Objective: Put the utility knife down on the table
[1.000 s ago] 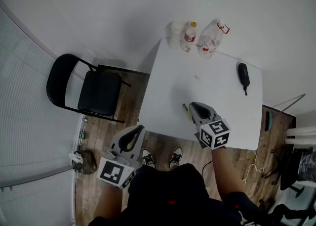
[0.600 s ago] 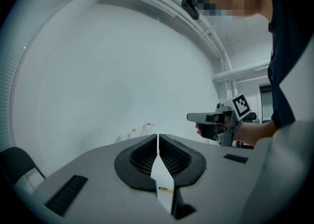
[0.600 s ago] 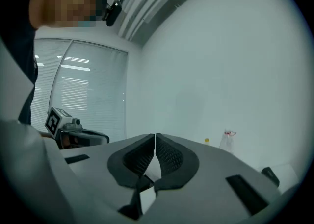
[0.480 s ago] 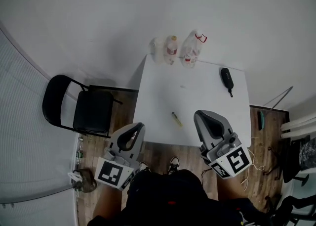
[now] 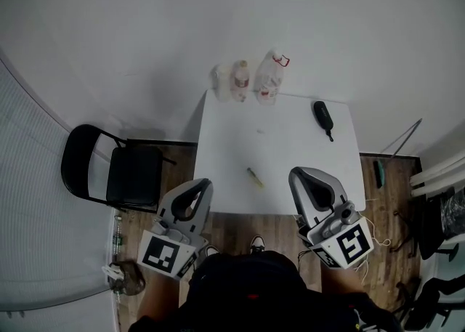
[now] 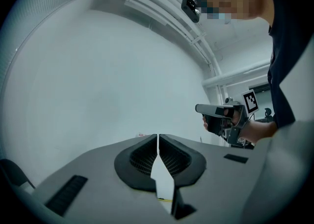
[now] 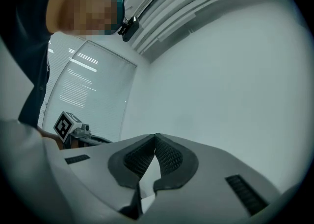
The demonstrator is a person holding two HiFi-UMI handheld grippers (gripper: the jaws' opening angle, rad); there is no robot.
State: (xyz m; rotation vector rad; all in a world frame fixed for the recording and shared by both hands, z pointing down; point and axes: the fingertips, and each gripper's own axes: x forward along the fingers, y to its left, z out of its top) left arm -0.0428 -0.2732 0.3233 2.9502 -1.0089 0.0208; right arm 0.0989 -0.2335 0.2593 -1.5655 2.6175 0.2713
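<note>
The yellow utility knife (image 5: 254,177) lies flat on the white table (image 5: 290,156), near its front edge, with nothing touching it. My right gripper (image 5: 298,174) hangs in front of the table edge, to the right of the knife, shut and empty. In the right gripper view its jaws (image 7: 155,137) meet with nothing between them. My left gripper (image 5: 204,184) is held off the table's front left corner, also shut and empty, with the jaws closed at the tip in the left gripper view (image 6: 158,137).
Three bottles (image 5: 241,80) stand at the table's far edge. A black object (image 5: 322,116) lies at the far right. A black folding chair (image 5: 109,171) stands left of the table on the wood floor. The person's shoes (image 5: 256,240) are under the front edge.
The right gripper has drawn back from beside the knife, off the table and toward the person. The knife stays on the table. The left gripper has hardly moved.
</note>
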